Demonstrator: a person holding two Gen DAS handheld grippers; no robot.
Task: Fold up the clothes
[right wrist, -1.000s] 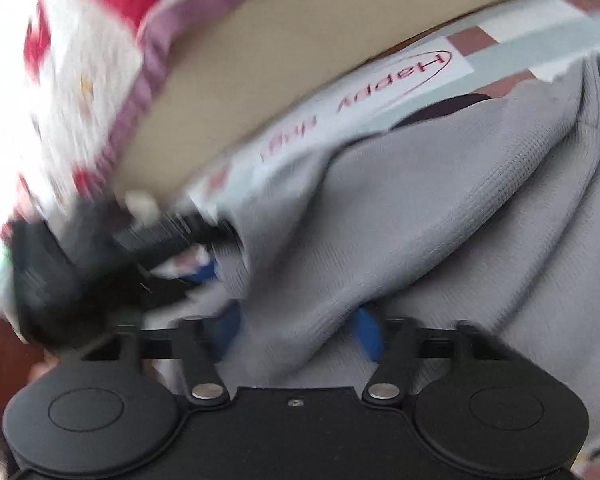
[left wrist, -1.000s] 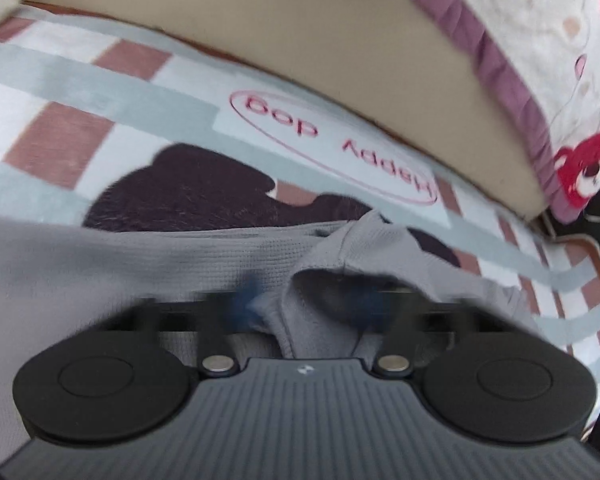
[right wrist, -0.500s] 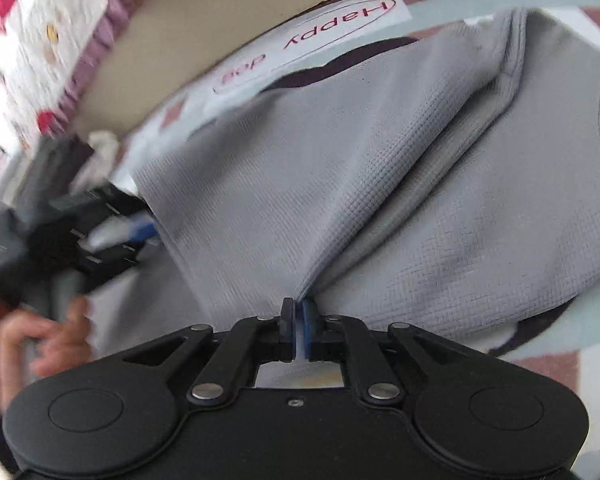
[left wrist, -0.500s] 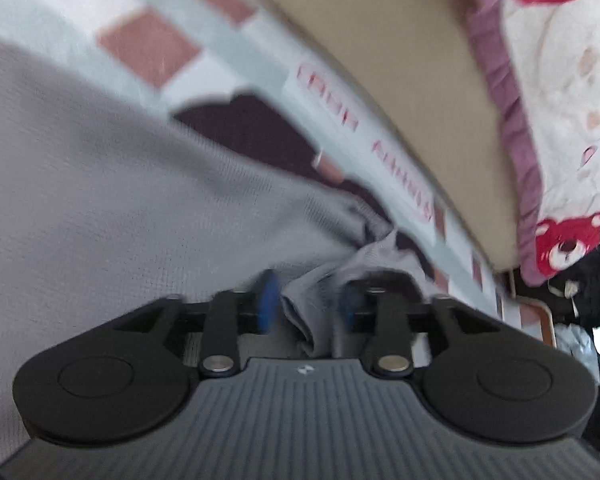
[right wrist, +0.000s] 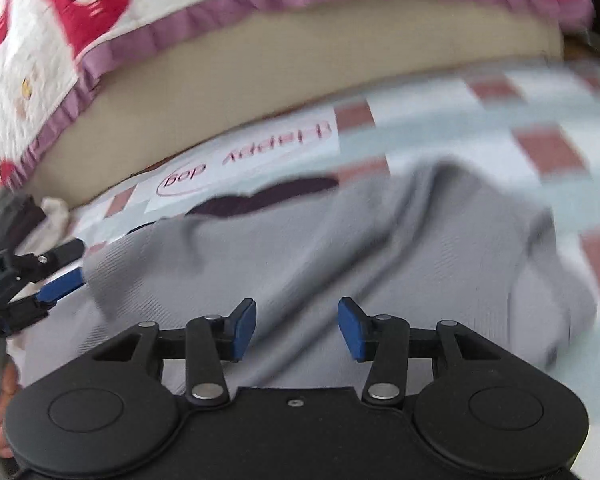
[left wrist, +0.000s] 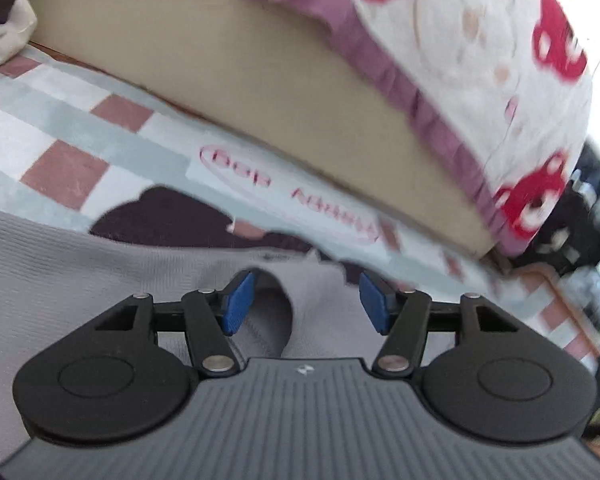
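A grey knit garment (right wrist: pixel 340 248) lies spread on a checked blanket (right wrist: pixel 440 120) printed "Happy dog". In the left wrist view the garment (left wrist: pixel 60 280) fills the lower left, and a raised fold of it sits between the blue pads of my left gripper (left wrist: pixel 306 302), which stands open just above the cloth. My right gripper (right wrist: pixel 296 330) is open too, hovering over the middle of the garment with nothing pinched. The left gripper (right wrist: pixel 40 280) also shows at the left edge of the right wrist view, at the garment's left corner, with a hand below it.
A beige mattress side (left wrist: pixel 220 80) with a purple-frilled, red-printed cover (left wrist: pixel 460 60) runs along the far edge of the blanket. A pile of cloth (left wrist: pixel 0 28) sits at the far left. Dark clutter (left wrist: pixel 580 220) lies past the blanket's right end.
Both grippers have let go: the right was shut on a garment fold half a second ago and now stands open; the left has opened wide. The garment lies flatter on the blanket.
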